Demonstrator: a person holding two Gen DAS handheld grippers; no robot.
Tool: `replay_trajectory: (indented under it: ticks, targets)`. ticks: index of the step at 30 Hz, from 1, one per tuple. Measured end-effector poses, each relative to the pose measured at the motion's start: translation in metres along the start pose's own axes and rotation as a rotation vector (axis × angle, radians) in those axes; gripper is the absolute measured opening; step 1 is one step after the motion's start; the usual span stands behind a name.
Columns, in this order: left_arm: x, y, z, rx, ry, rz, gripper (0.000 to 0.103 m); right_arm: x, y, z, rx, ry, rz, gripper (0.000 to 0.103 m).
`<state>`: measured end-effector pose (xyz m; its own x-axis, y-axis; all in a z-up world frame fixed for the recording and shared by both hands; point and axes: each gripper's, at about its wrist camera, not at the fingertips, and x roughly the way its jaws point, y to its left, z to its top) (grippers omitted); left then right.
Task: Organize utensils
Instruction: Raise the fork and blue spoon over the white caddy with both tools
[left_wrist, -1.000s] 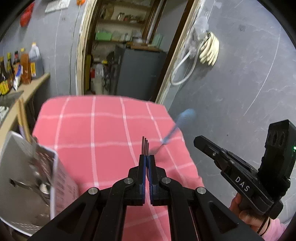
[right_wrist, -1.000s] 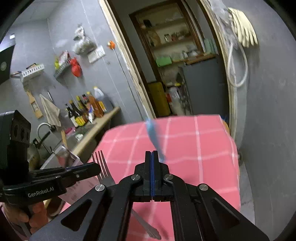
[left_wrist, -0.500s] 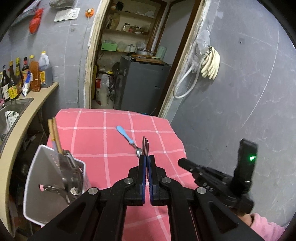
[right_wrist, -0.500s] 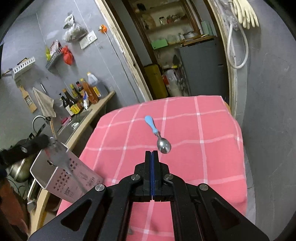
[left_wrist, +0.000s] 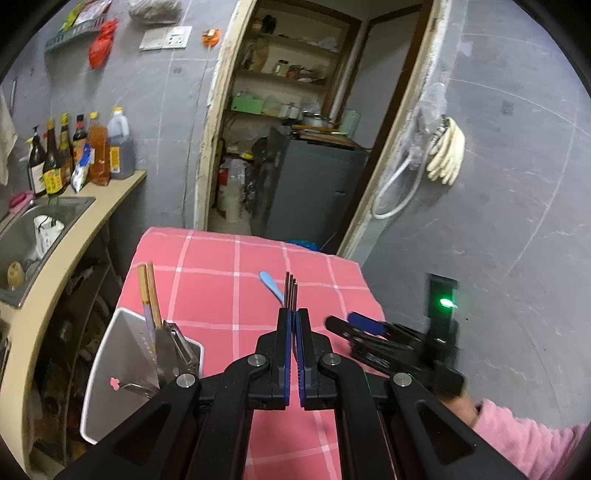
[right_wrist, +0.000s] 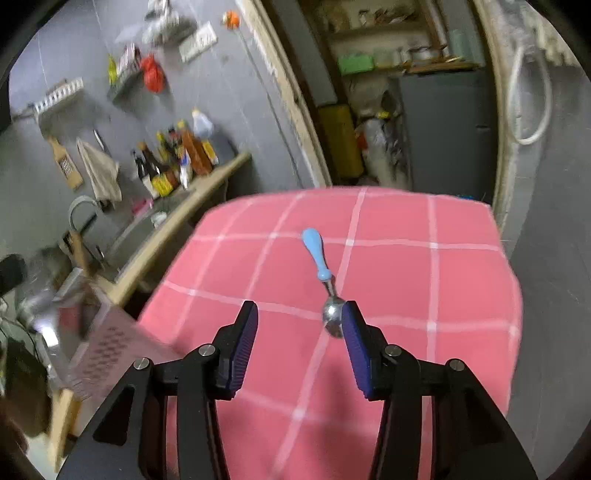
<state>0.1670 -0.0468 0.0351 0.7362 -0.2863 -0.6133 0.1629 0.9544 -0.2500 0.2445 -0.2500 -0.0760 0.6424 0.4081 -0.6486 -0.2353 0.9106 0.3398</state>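
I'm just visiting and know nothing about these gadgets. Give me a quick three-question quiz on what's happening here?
1. True or false: the left gripper is shut on a fork.
2. The blue-handled spoon lies: A) in the white utensil holder; B) on the pink checked tablecloth; C) in the sink.
3. What wooden items stand in the white utensil holder?

Key: 1 true. 2 B. 3 chopsticks.

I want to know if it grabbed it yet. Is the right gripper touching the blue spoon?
Cannot tell. In the right wrist view the right gripper has just been opening, and the spoon lies on the pink cloth, its bowl overlapping one finger's edge, not between the pads.
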Motion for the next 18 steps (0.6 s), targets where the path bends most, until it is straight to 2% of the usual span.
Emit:
replay_trajectory:
  ticks: [5,9,11,13,18]
  targets:
    - [0.027,0.002,-0.003,-0.041,0.024,0.046,0.003,0.069,-0.004,0.017,-0.089,0.088,0.010,0.042]
    - [0.050,0.002,-0.004,-0.061,0.055,0.076,0.003,0.108,-0.006,0.032,-0.133,0.127,0.028,0.041]
    - [0.059,0.002,-0.005,-0.069,0.064,0.088,0.003,0.123,-0.003,0.039,-0.156,0.151,0.030,0.037]
    - [0.062,0.002,-0.005,-0.076,0.065,0.093,0.003,0.138,0.002,0.043,-0.183,0.182,0.022,0.027]
    - [0.064,0.004,-0.004,-0.089,0.065,0.107,0.003,0.154,0.017,0.049,-0.232,0.216,-0.038,0.010]
